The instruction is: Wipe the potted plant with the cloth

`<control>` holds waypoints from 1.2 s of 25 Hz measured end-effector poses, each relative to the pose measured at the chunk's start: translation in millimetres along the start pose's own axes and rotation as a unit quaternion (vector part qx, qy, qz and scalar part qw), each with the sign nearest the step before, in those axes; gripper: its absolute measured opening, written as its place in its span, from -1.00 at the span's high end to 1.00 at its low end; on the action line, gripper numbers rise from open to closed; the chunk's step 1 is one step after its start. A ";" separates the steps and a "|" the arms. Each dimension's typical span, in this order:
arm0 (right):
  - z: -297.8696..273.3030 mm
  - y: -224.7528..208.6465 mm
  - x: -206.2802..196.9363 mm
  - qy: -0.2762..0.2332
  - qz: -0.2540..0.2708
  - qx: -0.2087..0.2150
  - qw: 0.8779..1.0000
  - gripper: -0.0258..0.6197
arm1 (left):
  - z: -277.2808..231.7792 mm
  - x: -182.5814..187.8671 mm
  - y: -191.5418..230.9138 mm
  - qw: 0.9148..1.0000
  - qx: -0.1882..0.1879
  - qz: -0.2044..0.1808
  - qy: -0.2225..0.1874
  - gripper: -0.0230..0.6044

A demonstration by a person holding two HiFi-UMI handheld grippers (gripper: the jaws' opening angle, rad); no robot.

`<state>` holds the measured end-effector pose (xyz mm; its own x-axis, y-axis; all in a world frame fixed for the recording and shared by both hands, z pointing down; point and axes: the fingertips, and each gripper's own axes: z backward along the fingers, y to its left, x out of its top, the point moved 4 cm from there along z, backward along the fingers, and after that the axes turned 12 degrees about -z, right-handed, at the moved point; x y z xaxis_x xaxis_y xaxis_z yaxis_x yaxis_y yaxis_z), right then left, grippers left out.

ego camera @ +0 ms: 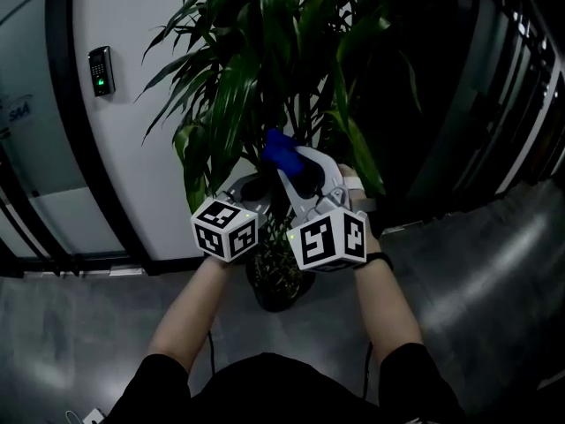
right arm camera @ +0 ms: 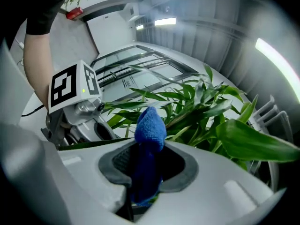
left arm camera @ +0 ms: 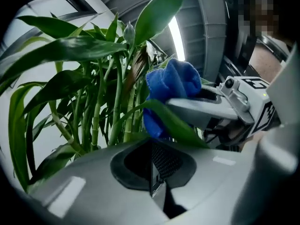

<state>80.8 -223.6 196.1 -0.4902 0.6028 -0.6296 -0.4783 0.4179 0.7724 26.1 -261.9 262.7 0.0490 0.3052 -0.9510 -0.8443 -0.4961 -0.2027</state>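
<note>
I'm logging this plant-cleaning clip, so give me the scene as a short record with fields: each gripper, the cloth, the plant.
setting: a person stands over a potted plant by a white wall
left gripper: jaws together; a leaf crosses just beyond them, but a pinch cannot be confirmed
right gripper: shut on the blue cloth, which sticks up past the jaws
cloth position: among the stems, right beside that leaf
stage: wiping seems under way

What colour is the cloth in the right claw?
Blue; the cloth shows best in the right gripper view.
</note>
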 end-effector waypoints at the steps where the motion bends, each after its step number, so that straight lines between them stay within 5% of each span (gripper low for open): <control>1: -0.2 2.6 -1.6 0.002 -0.001 0.005 1.000 0.59 | -0.7 2.3 -0.1 1.000 -0.004 0.004 -0.006 0.91; 16: 21.4 31.8 -33.3 0.011 -0.093 0.057 0.994 0.59 | -15.6 -16.0 -1.8 0.995 -0.027 0.094 -0.032 0.91; 30: 33.0 71.7 -68.1 0.019 -0.155 0.087 0.984 0.59 | -6.4 -25.4 14.5 0.993 0.011 0.111 -0.041 0.91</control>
<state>104.0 -212.2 297.2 -0.3688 0.4038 -0.8372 -0.4784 0.6898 0.5435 16.1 -282.0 282.4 -0.1820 0.2552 -0.9496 -0.8405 -0.5416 0.0156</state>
